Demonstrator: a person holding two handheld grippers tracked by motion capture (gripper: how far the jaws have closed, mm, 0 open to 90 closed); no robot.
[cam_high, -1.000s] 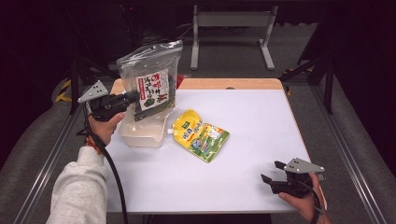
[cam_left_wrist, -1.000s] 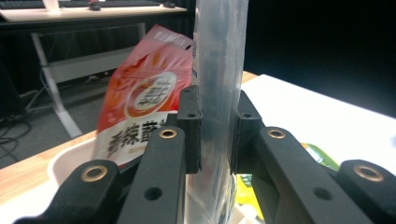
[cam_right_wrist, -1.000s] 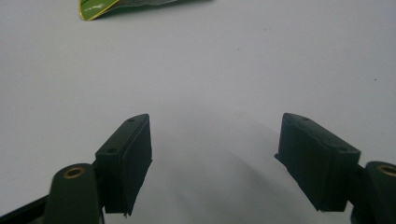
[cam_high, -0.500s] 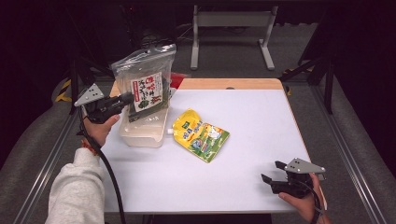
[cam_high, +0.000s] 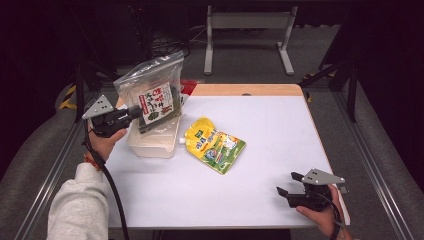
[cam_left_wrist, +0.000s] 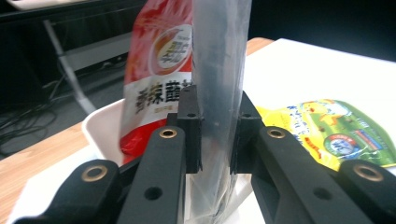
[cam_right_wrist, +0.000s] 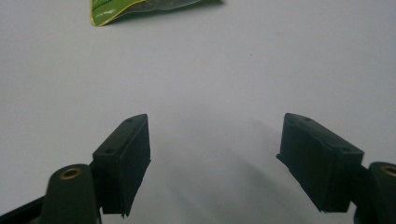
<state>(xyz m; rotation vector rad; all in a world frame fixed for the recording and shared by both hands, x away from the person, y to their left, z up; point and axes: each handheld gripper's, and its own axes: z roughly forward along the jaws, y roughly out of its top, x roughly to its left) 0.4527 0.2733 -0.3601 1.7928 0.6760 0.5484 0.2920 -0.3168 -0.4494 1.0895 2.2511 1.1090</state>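
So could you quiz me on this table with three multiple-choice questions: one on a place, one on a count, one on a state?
1. Where is the clear bag?
A. flat on the table
B. held above the tub
C. beside the right gripper

2. How many pouches lie flat on the white table?
A. one
B. two
C. three

3. How are the right gripper's jaws?
A. clamped on a pouch
B. open with nothing between
C. shut tight

Answers: B, the left gripper pinches it in the air; A, just the yellow pouch; B, bare table shows between them.

The table carries three pouches: one clear bag (cam_high: 152, 95), one red pouch (cam_left_wrist: 156, 70), one yellow pouch (cam_high: 215, 145); plus one white tub (cam_high: 150, 145).
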